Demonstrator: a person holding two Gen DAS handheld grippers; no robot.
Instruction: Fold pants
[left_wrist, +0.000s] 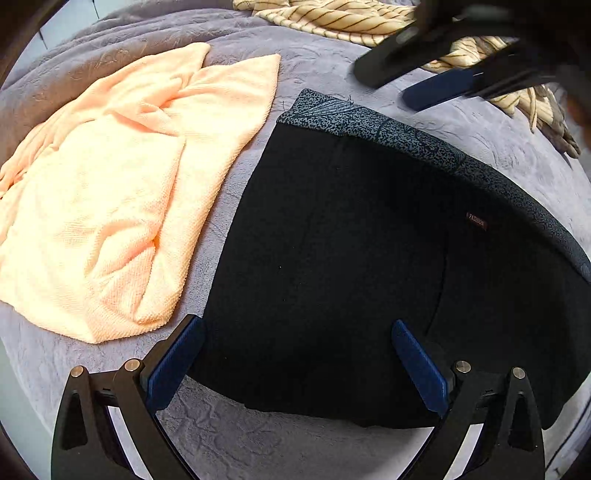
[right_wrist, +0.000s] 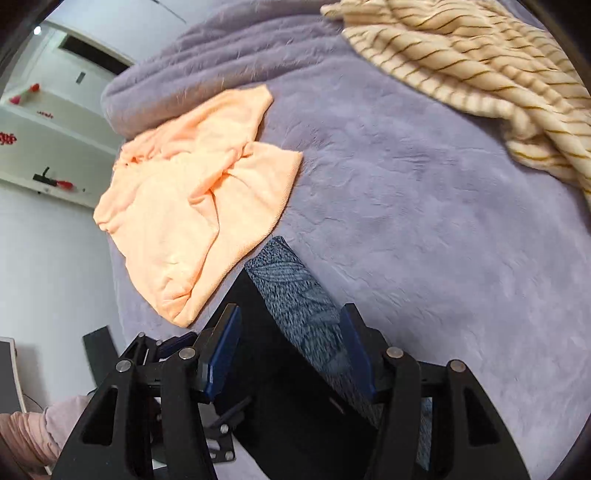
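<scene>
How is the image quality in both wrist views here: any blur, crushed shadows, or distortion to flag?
Left wrist view: the right gripper at top right is motion-blurred, the black pants are so dark that folds barely show, though the small label reads sharp. Right wrist view: the patterned waistband smears between the fingers, and the striped cloth is slightly soft. Both views bend the purple blanket with fisheye curvature.

Counted on the one lilac plush blanket (left_wrist: 332, 74): three pieces of cloth. One pair of black pants (left_wrist: 332, 258) with one speckled grey waistband (left_wrist: 424, 140) and one small red label (left_wrist: 476, 220). One peach towel (left_wrist: 122, 192). One cream striped garment (right_wrist: 480, 66). Two grippers: left gripper (left_wrist: 295, 365), right gripper (right_wrist: 291, 354), each with two blue-padded fingers.
</scene>
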